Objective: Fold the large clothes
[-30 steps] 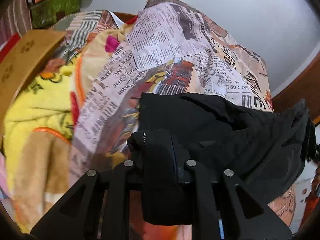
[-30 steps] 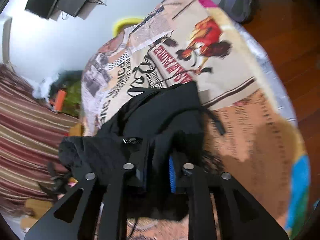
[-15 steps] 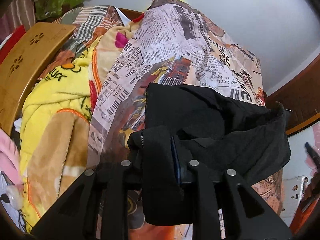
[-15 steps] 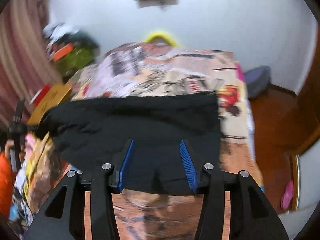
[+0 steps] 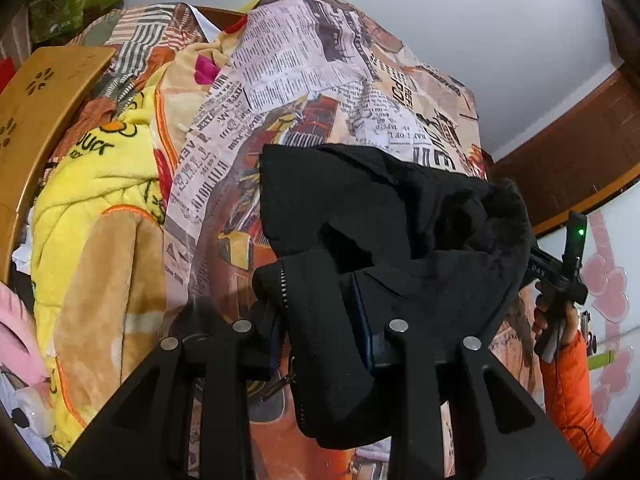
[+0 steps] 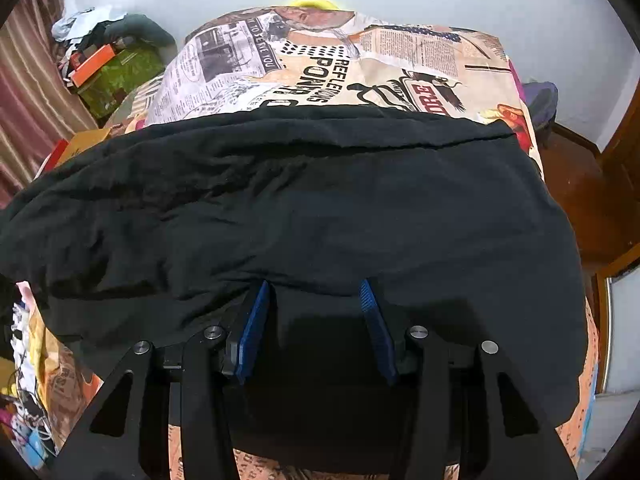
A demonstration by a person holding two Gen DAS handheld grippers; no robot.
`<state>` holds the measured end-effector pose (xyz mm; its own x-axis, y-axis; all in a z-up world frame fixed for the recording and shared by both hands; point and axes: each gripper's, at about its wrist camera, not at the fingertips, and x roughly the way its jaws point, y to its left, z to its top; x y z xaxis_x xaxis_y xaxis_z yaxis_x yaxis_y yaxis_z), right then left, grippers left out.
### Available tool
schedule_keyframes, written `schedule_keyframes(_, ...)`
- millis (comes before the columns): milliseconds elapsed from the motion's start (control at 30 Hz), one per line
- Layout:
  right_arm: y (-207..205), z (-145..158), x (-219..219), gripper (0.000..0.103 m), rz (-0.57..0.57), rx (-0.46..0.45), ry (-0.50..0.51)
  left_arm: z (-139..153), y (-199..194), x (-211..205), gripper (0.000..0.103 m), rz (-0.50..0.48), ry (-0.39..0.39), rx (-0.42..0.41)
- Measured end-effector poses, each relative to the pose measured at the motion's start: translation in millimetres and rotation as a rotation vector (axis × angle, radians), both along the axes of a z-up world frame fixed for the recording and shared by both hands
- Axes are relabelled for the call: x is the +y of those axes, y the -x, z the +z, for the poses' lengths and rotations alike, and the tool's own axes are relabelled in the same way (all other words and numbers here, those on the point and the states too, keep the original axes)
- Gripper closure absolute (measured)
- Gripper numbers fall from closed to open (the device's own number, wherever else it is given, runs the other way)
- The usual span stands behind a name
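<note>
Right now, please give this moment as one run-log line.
step: folding | left gripper: opening, black garment between jaws | right gripper: open, over garment | surface: printed bedspread

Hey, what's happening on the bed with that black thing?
A person is folding a black garment on a bed covered with a newspaper-print sheet, using a handheld gripper in each hand. The left gripper has a bunched strip of the garment between its fingers, and its jaws are opening. The right gripper is open over the garment, its blue pads apart. A yellow blanket lies beside the sheet.
</note>
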<state>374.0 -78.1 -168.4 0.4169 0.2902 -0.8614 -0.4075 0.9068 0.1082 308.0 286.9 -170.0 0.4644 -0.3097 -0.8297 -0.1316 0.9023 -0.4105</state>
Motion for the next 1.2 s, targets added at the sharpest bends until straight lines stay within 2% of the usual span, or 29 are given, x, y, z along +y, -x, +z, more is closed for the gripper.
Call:
schedule_keyframes(133, 2.6, 0.7, 5.3, 0.059, 0.019, -0.008, 0.018, 5.1, 10.2, -0.8, 0.071, -0.029, 0.015, 0.003)
schedule_keyframes(333, 4.0, -2.6, 12.4, 0.059, 0.026, -0.011, 0.042, 15.7, 33.2, -18.2, 0.068, -0.111, -0.043, 0.027)
schedule_keyframes(433, 3.3, -3.8, 12.8, 0.059, 0.022, -0.016, 0.045, 25.2, 47.3, -13.9, 0.066, -0.109, -0.008, 0.016)
schedule_keyframes(467, 3.0, -4.3, 12.1, 0.059, 0.019, -0.015, 0.04, 30.2, 53.7, -10.7, 0.065, -0.082, -0.037, 0.0)
schedule_keyframes(533, 2.9, -3.9, 11.6, 0.059, 0.015, -0.015, 0.032, 41.4, 66.0, -7.7, 0.058, -0.04, -0.145, -0.037)
schedule_keyframes(600, 2.7, -3.7, 11.1, 0.059, 0.007, -0.013, 0.027, 47.1, 74.1, -9.0, 0.056, -0.013, -0.205, -0.056)
schedule_keyframes(767, 4.7, -1.1, 11.7, 0.059, -0.018, -0.009, 0.03, 57.5, 88.2, -37.6, 0.056, -0.029, -0.263, -0.115)
schedule_keyframes(900, 4.0, 0.5, 8.6, 0.059, -0.039, 0.004, 0.012, 71.0, 87.2, -73.6, 0.056, -0.064, -0.272, -0.185)
schedule_keyframes(967, 2.1, -0.1, 7.0, 0.059, -0.041, 0.015, 0.002, 78.6, 83.9, -89.4, 0.053, -0.087, -0.272, -0.225)
schedule_keyframes(1100, 2.7, 3.8, 3.8, 0.059, -0.066, 0.022, -0.008, 80.6, 72.9, -122.3, 0.038, -0.094, -0.306, -0.285)
schedule_keyframes(1200, 7.5, 10.7, -0.8, 0.059, -0.075, -0.005, -0.007, 58.7, 58.0, -135.8, 0.036, -0.065, -0.314, -0.243)
